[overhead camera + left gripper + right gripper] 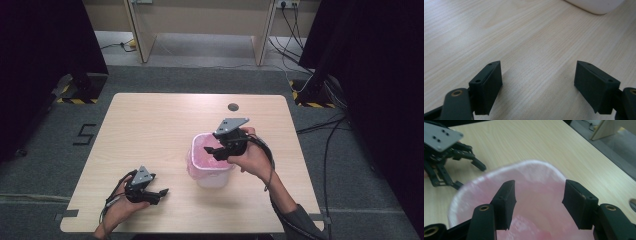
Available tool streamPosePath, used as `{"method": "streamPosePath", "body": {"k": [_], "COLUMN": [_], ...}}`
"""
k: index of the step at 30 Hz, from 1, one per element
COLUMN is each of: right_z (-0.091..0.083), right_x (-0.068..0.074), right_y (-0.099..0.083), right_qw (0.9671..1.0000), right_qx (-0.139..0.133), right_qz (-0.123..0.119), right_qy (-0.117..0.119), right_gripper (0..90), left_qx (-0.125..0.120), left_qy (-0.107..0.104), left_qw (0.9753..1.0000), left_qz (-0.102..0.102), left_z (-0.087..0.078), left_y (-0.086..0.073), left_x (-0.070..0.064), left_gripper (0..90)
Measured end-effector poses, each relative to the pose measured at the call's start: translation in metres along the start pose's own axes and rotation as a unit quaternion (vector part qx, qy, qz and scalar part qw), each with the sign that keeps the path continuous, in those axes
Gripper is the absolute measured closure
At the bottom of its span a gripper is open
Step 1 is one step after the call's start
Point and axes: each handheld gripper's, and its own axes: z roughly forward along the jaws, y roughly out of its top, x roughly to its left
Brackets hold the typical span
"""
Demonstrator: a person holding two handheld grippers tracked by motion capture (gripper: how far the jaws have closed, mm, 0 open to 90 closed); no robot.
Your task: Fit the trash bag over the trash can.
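right gripper view has the right gripper hovering above the mouth of the white bin near the table's middle, jaws apart and empty over its pink liner. a careless dip could snag the thin film and drag it off the rim. left gripper rests spread wide, empty, well apart.

The high view looks forward and down from above the near side, taking in the whole table and the floor beyond. The left gripper view sits very low and close, facing across the wood grain toward the base of the white bin. The right gripper view hovers just above that bin's pink-lined mouth, looking down into it, with the left claw beyond; the high view shares both.
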Motion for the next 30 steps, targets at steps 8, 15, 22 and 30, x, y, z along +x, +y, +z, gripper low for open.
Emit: {"method": "streamPosePath", "body": {"k": [8, 15, 22, 30], "right_z": [0.034, 0.047, 0.051, 0.028], "right_x": [0.007, 0.003, 0.001, 0.004], "right_y": [0.01, 0.001, -0.004, 0.009], "right_qw": [0.9987, 0.9967, 0.9931, 0.9976], "right_qx": [0.041, 0.071, 0.11, 0.062], "right_qz": [-0.017, -0.02, -0.019, -0.023], "right_qy": [0.025, 0.033, 0.036, 0.021], "right_gripper": [45.4, 45.8, 45.4, 44.7], "left_qx": [0.001, 0.001, 0.001, 0.001], "left_qy": [-0.002, -0.002, -0.002, -0.003], "left_qw": [1.0, 1.0, 1.0, 1.0], "left_qz": [0.002, 0.002, 0.003, 0.003], "left_z": [0.0, 0.0, 0.0, 0.0], "left_y": [0.0, 0.0, 0.0, 0.0], "left_x": [0.0, 0.0, 0.0, 0.0], "left_gripper": [21.8, 21.8, 21.7, 21.7]}}
